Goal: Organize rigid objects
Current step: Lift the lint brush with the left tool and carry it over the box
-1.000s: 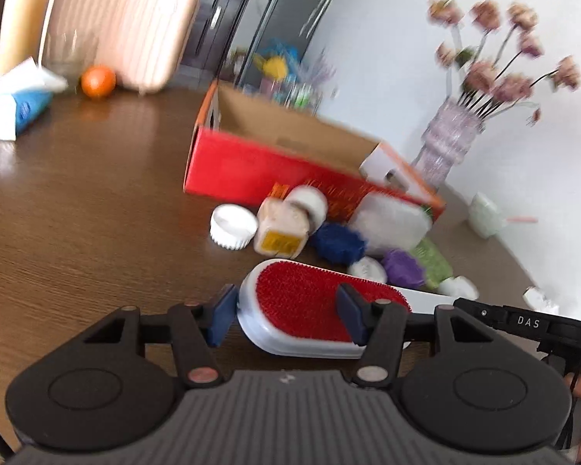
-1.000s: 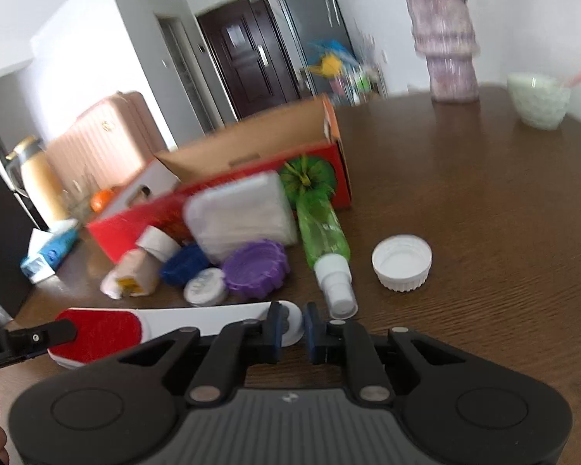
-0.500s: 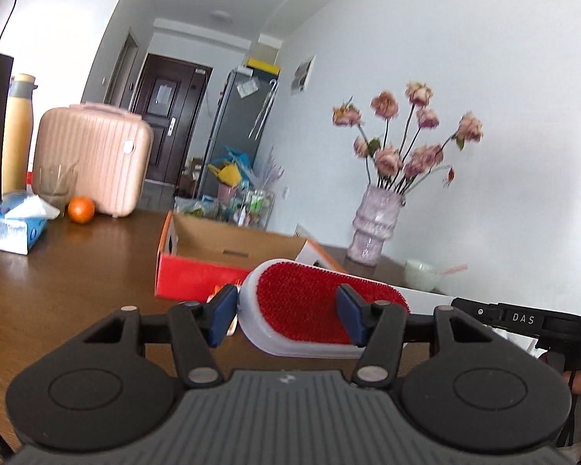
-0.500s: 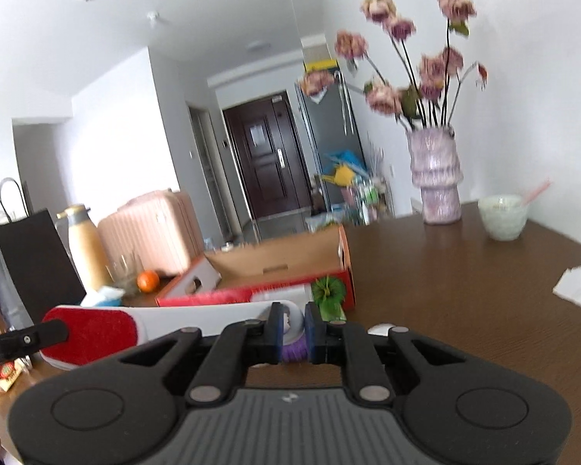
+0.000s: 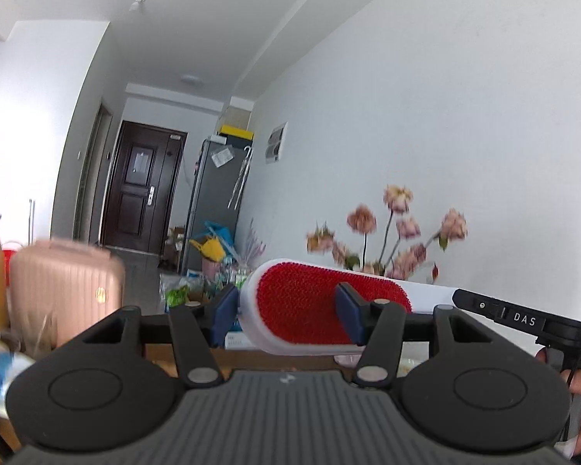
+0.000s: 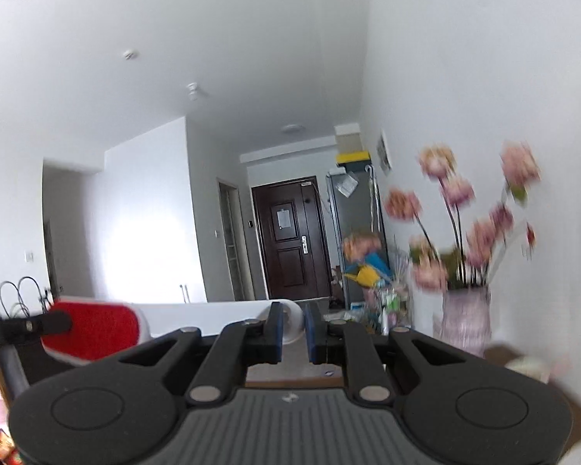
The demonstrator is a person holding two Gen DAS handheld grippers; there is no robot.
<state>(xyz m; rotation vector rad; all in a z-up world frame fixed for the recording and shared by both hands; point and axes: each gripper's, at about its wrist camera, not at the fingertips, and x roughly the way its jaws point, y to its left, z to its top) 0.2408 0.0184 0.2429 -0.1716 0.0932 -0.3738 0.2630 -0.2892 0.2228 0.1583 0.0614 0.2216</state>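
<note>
Right wrist: flowers point(image 6: 461, 224) beside brush point(image 6: 96, 329).

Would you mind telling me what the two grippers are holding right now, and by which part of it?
Both hold one lint brush: the left gripper clamps its red bristled head, the right gripper pinches the rounded end of its white handle.

Fuzzy red cloth pad on the smooth white plastic lint brush point(image 5: 321, 302); matt black plastic claw point(image 5: 286, 310).
</note>
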